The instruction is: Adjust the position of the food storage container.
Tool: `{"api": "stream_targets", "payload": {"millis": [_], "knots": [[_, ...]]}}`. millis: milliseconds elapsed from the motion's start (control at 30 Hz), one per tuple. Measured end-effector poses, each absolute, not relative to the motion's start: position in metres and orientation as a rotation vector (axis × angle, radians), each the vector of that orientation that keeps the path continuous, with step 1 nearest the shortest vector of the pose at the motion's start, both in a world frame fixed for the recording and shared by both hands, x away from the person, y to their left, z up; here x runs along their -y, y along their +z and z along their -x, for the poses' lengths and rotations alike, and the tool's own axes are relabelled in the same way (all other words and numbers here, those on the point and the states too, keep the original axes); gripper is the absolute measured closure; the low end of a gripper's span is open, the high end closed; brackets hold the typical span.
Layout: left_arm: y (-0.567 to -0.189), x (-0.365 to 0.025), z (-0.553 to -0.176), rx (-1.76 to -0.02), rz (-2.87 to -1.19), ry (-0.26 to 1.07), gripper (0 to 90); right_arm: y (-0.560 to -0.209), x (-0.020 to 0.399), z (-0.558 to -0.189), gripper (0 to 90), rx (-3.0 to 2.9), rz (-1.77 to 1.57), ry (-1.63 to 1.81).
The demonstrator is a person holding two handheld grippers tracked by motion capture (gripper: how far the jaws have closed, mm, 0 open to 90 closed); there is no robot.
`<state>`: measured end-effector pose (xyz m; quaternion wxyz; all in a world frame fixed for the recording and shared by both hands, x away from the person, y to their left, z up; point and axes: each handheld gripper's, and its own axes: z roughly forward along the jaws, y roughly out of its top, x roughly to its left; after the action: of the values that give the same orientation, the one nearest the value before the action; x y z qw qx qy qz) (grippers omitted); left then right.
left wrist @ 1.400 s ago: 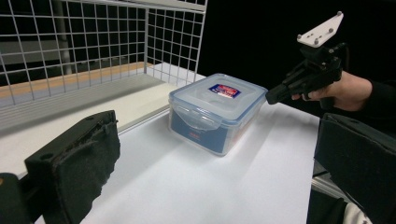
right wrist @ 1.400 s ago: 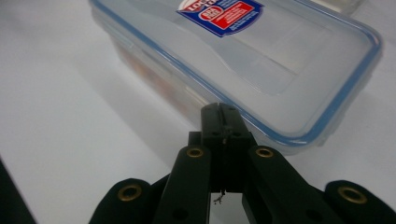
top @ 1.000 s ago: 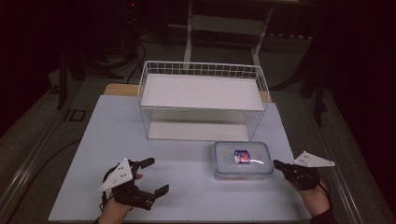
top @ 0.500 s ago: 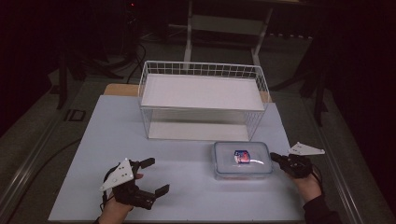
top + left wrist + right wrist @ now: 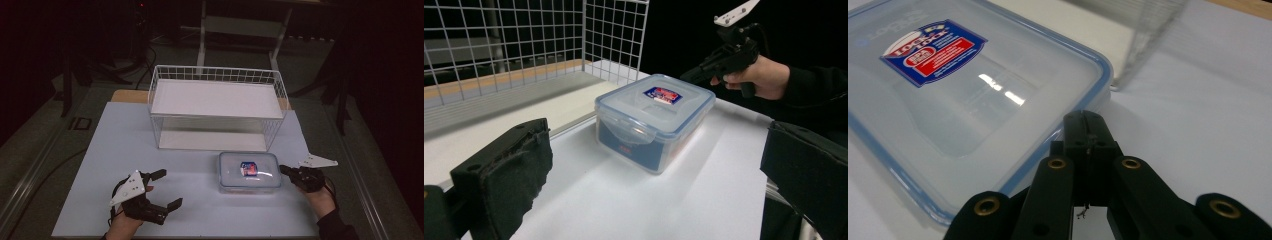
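One rigid, slick lidded container (image 5: 249,172), probably light: grip its side walls; right gripper (image 5: 286,171) fingers closed empty at its edge, left gripper (image 5: 165,189) fingers wide.

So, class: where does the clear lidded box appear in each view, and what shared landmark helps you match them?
High view: clear lidded box right of centre, before the wire basket.
Left gripper view: centre.
Right gripper view: upper left, at the shut jaws.
Landmark: its red-and-blue label.
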<state>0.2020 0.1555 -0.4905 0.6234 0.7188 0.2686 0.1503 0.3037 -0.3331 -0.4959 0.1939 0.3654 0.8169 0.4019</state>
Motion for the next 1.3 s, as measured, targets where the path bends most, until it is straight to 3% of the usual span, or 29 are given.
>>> {"api": "stream_targets", "payload": {"millis": [967,1300], "knots": [[-0.489,-0.157,-0.201,-0.617,-1.647,0.344,0.2,-0.492,0.257,-0.314,90.0,-2.428,-0.843,1.189],[-0.489,-0.156,-0.201,-0.619,-1.656,0.339,0.2,-0.490,0.248,-0.314,90.0,-2.412,-0.812,1.220]]}}
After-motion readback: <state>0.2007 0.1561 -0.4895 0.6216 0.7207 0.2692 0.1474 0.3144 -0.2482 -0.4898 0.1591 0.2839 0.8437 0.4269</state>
